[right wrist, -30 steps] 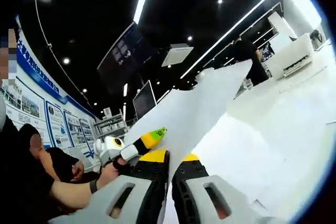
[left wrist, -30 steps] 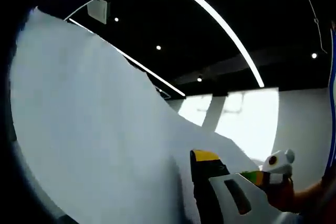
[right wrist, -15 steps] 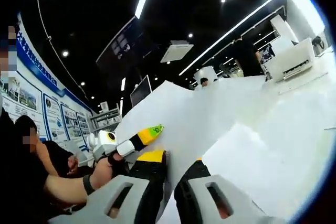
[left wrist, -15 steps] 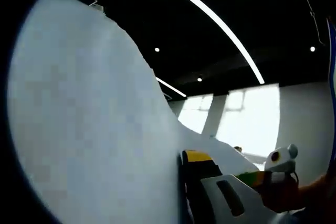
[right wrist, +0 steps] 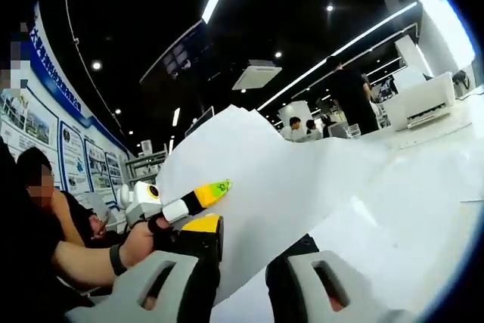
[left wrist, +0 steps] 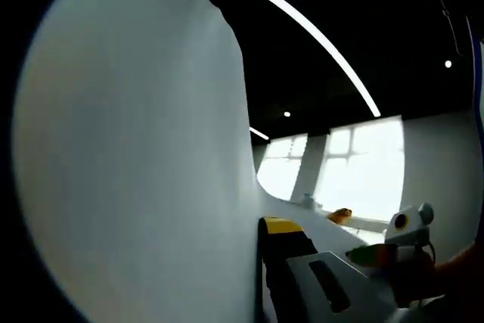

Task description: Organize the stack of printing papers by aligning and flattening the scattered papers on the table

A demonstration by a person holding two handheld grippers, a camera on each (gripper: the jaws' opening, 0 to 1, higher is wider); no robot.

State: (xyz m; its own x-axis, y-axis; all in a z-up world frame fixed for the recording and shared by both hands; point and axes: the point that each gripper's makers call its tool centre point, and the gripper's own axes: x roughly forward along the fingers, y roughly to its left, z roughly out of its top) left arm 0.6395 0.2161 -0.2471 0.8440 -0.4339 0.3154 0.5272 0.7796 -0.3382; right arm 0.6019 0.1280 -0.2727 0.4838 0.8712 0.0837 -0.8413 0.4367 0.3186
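White printing paper (left wrist: 136,156) stands lifted and curved across the left of the left gripper view. It hides one jaw of my left gripper (left wrist: 261,236). The yellow-tipped jaw that shows presses against the sheet's edge, so the gripper looks shut on the paper. In the right gripper view the paper (right wrist: 257,179) rises between the jaws of my right gripper (right wrist: 243,236), which stand apart, and covers the right jaw's tip. The left gripper (right wrist: 181,203), held by a hand, touches the sheet's left edge. The right gripper (left wrist: 404,225) appears at the right of the left gripper view.
More white paper and the white table (right wrist: 423,187) spread to the right in the right gripper view. A person's arm (right wrist: 83,262) reaches in at the lower left. People (right wrist: 348,96) stand far behind near white counters. Bright windows (left wrist: 355,164) lie beyond the left gripper.
The right gripper's jaws have spread apart from nearly shut on the paper. In the left gripper view the sheet has risen and curled more upright, and the visible jaw sits closer to it.
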